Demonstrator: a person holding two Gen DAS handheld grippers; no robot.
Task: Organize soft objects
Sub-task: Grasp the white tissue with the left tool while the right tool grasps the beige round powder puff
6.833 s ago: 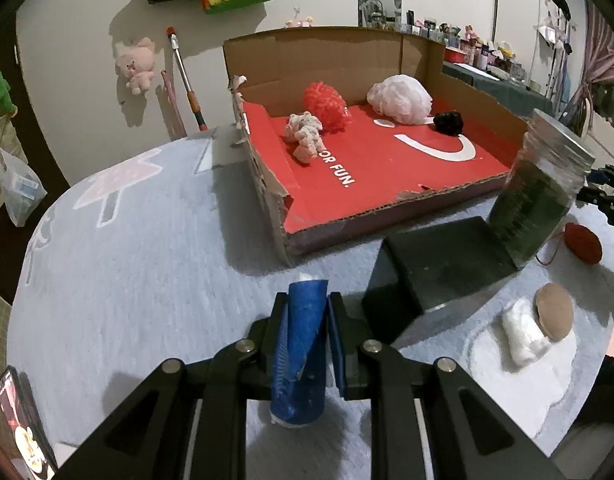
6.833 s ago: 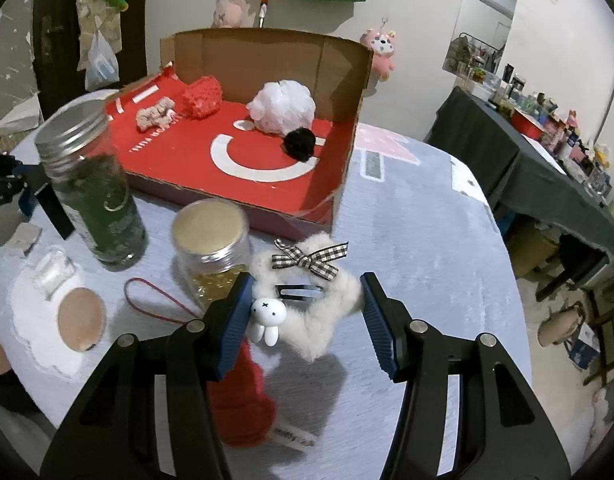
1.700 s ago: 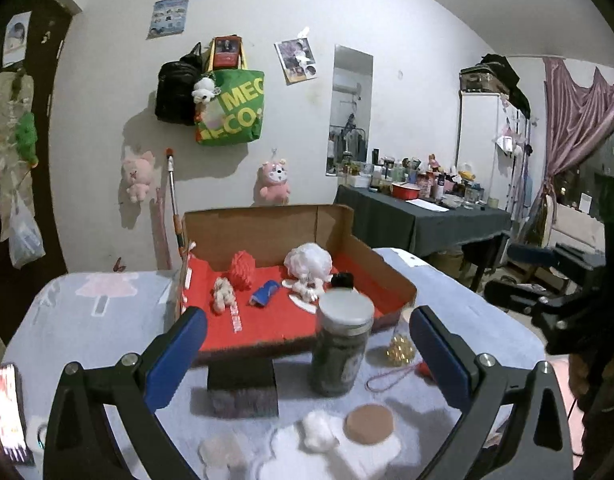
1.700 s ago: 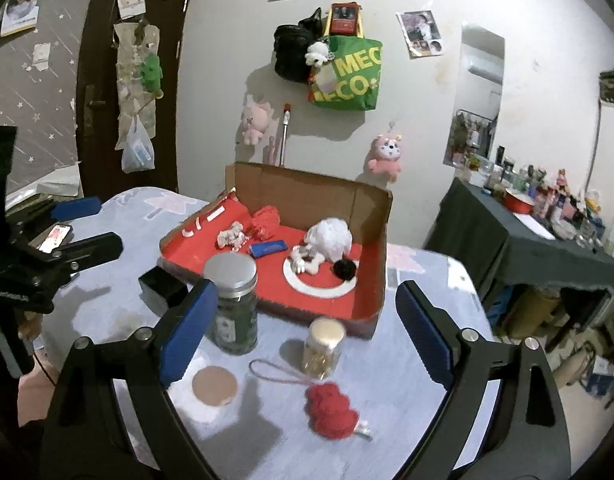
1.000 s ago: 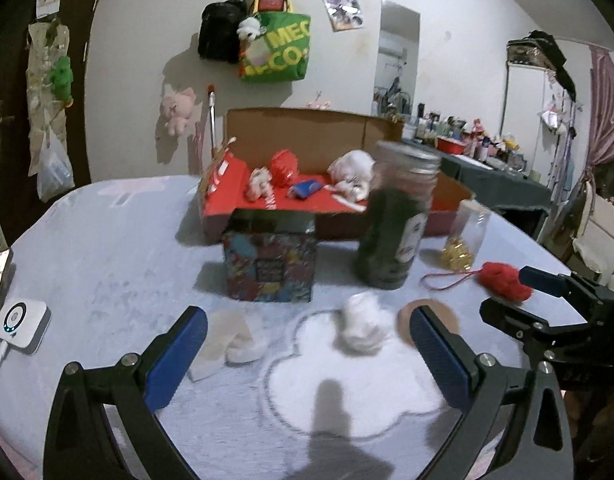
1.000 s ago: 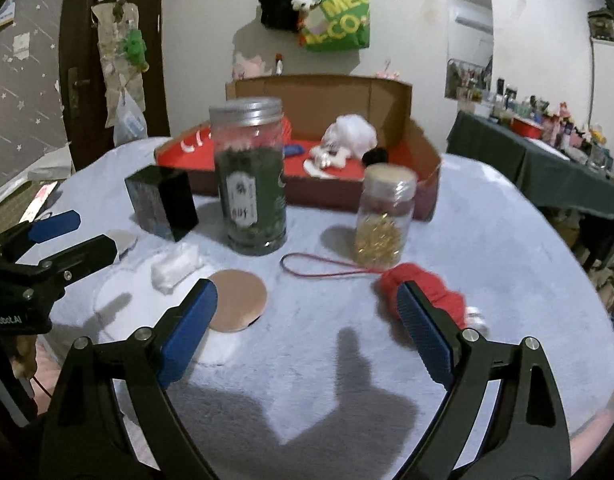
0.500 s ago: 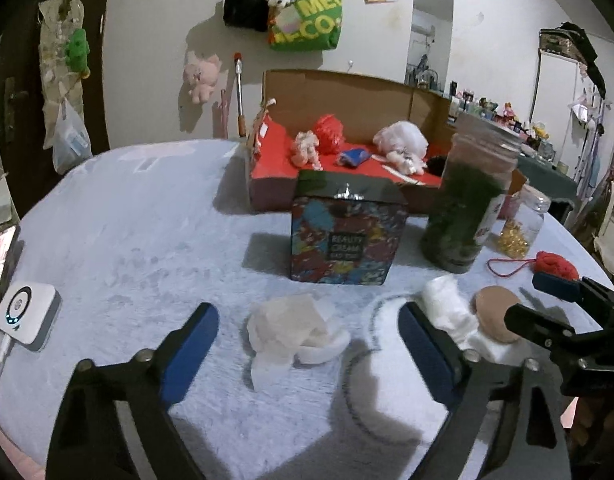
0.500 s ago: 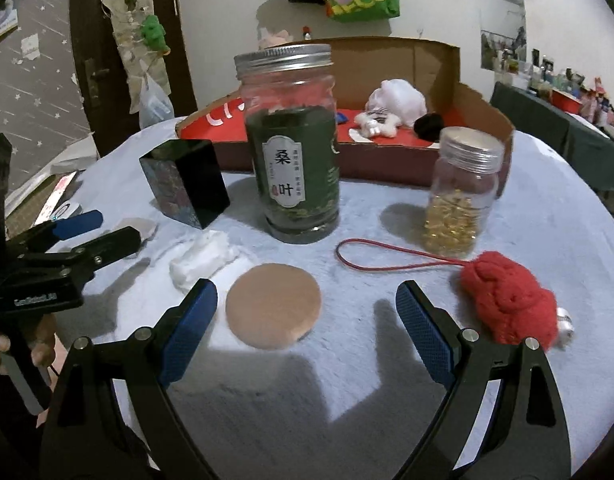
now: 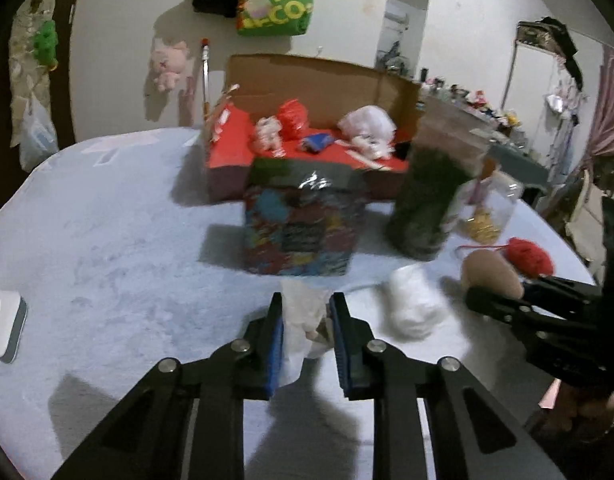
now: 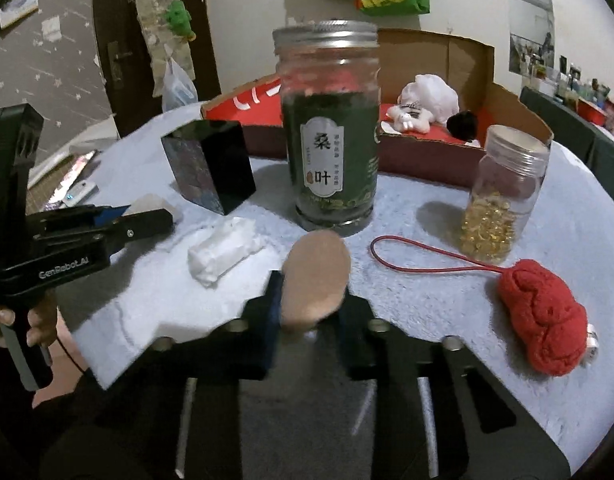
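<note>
My left gripper [image 9: 305, 304] is shut on a crumpled white tissue [image 9: 303, 322] on the light blue table cover, in front of the colourful box. My right gripper [image 10: 311, 292] has its jaws closing on the tan round puff [image 10: 317, 268], which is squeezed into an oval between the pads. In the left wrist view that puff [image 9: 491, 276] sits at the tip of the right gripper [image 9: 477, 300]. A white cotton wad [image 10: 223, 250] and a red knitted ball [image 10: 541, 324] with a red loop lie loose. The cardboard box [image 9: 323, 80] with a red floor holds several soft things.
A tall green jar [image 10: 331, 132] and a small jar of gold beads [image 10: 503, 196] stand before the cardboard box. A colourful cube box [image 9: 303, 232] stands just beyond my left gripper. A white device [image 9: 3, 328] lies at the table's left edge.
Both grippers were wide open and have come together: the left on the white tissue, the right on the tan puff, whose far edge now stands tilted up off the white mat.
</note>
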